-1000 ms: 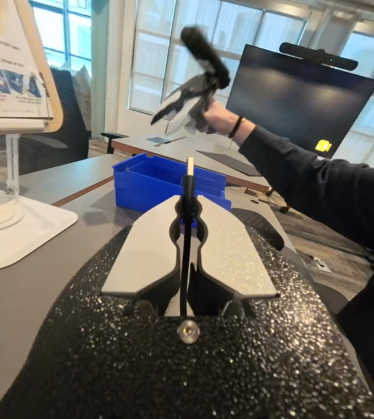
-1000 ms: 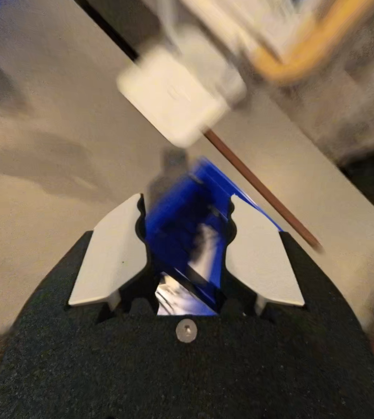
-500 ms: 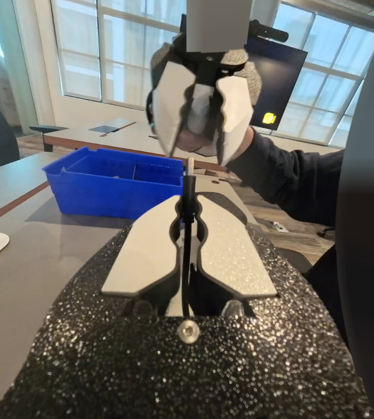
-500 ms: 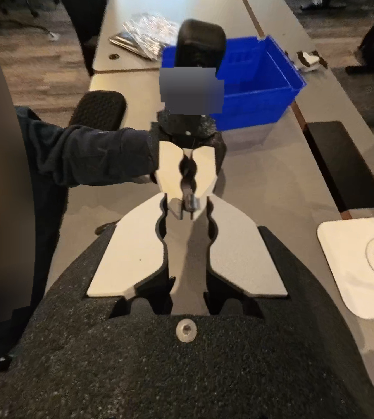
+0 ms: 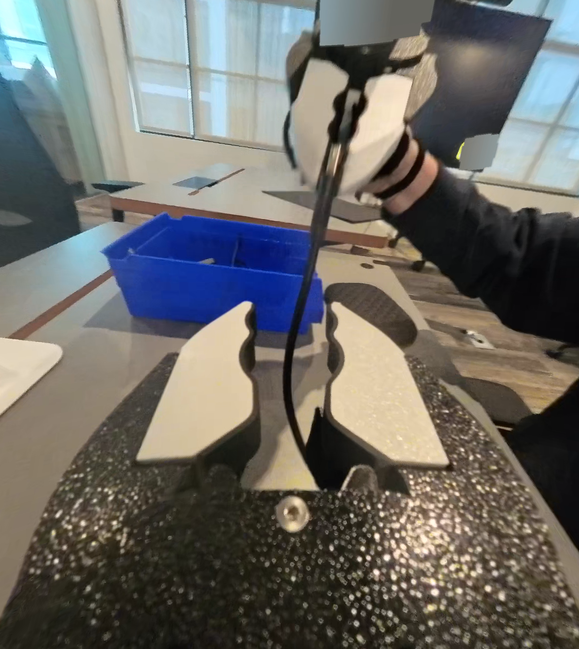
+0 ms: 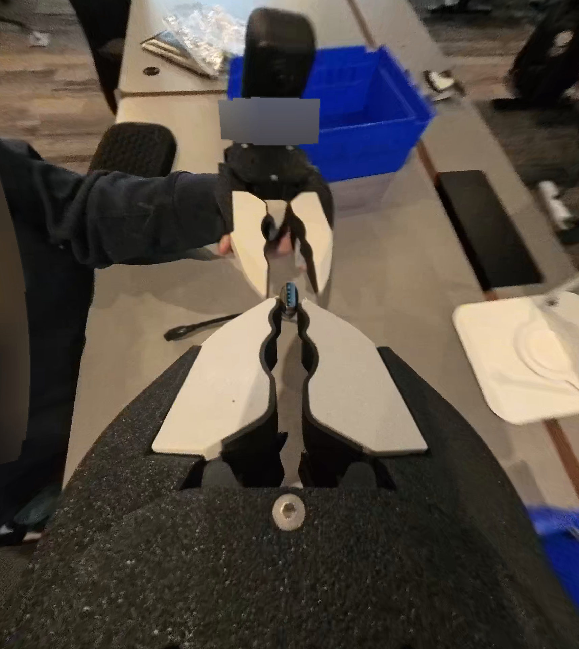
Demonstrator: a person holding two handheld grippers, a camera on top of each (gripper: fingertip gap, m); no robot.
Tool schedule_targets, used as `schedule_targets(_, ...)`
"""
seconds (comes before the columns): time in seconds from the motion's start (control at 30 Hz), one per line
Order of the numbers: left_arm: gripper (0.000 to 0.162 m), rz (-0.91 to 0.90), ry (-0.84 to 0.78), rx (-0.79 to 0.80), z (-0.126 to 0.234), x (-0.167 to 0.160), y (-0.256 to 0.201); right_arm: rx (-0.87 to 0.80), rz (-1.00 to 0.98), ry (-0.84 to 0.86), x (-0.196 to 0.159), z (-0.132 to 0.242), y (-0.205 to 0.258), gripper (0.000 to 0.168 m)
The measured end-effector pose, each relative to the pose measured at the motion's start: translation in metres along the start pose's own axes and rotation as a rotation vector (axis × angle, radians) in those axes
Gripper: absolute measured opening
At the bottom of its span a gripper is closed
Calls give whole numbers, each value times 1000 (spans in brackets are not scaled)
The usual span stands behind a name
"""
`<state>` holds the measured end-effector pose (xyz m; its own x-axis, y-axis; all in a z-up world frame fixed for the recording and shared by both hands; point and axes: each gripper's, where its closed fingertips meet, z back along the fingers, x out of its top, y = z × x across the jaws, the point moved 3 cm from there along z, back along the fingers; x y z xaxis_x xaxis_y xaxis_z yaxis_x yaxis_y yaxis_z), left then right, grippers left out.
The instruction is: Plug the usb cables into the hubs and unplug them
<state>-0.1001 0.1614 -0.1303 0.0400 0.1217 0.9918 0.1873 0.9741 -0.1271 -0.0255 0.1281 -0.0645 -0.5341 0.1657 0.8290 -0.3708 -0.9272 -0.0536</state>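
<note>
My left gripper (image 5: 289,309) is open above the grey table (image 5: 70,351). A black USB cable (image 5: 310,263) runs up between its fingers with a gap on both sides. My right gripper (image 5: 333,182) hangs above, pointing down at it, shut on the cable's upper end. In the right wrist view my right gripper (image 6: 289,303) pinches the metal USB plug (image 6: 288,296) with a blue insert at its fingertips. The open left gripper (image 6: 293,281) faces it just beyond. The cable's other end (image 6: 193,326) lies on the table.
A blue bin (image 5: 193,288) holding small parts stands on the table behind the grippers, also in the right wrist view (image 6: 368,116). A white stand base (image 6: 533,358) lies to one side, with a black pad (image 6: 484,224) beyond it. A black chair armrest (image 5: 368,316) is at the table's edge.
My left gripper held the cable upright and has now opened, letting it go. My right gripper swung in, shut on the plug end and lifted it a little.
</note>
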Motion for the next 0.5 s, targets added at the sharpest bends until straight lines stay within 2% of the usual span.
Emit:
schedule_targets(0.1,42,-35,-47,42,13,11,3,-161,9,-3,14,69,-9,8)
schedule_targets(0.2,46,-74,1,100,22,1,14,-361,33,8,36,151,-12,8)
schedule_targets(0.3,46,-22,-34,92,26,-5,23,-555,37,34,46,221,-12,8)
schedule_targets(0.4,46,22,-59,84,28,-10,31,-683,7,68,32,260,-15,8)
schedule_targets(0.5,45,34,-59,92,27,-14,36,-763,-36,75,-1,269,-25,8)
